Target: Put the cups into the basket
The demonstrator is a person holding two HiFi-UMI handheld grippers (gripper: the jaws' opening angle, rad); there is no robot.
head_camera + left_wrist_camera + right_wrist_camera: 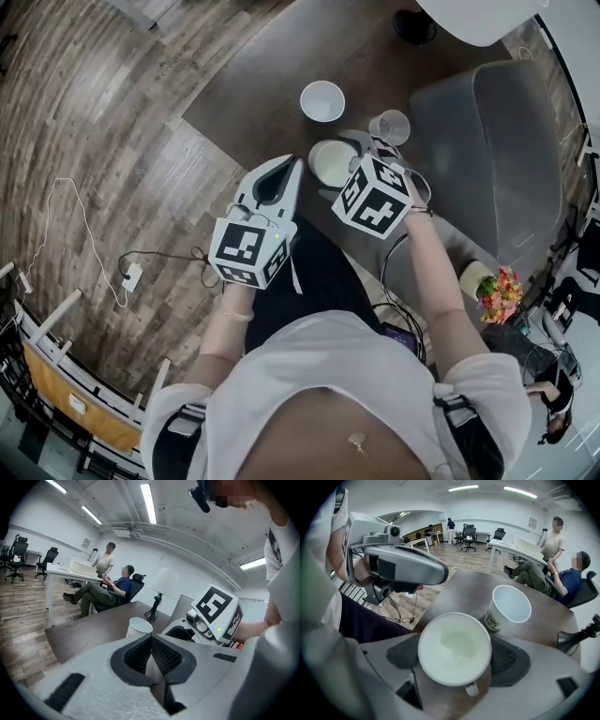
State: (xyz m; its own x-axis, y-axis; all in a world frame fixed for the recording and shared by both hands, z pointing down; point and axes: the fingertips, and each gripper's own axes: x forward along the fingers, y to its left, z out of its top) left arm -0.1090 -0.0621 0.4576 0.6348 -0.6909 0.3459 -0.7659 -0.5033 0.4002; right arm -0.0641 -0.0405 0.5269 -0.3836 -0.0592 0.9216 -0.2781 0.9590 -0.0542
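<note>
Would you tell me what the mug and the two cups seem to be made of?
The mug: likely glazed ceramic, glossy white with thick rim and handle. The white cup: likely paper, thin rolled rim, matt wall, printed logo. The clear cup: see-through, glass or plastic; I cannot tell which.

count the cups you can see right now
3: a white mug between the right tool's jaws, a white paper cup farther along the table, and a clear cup just past that tool.
</note>
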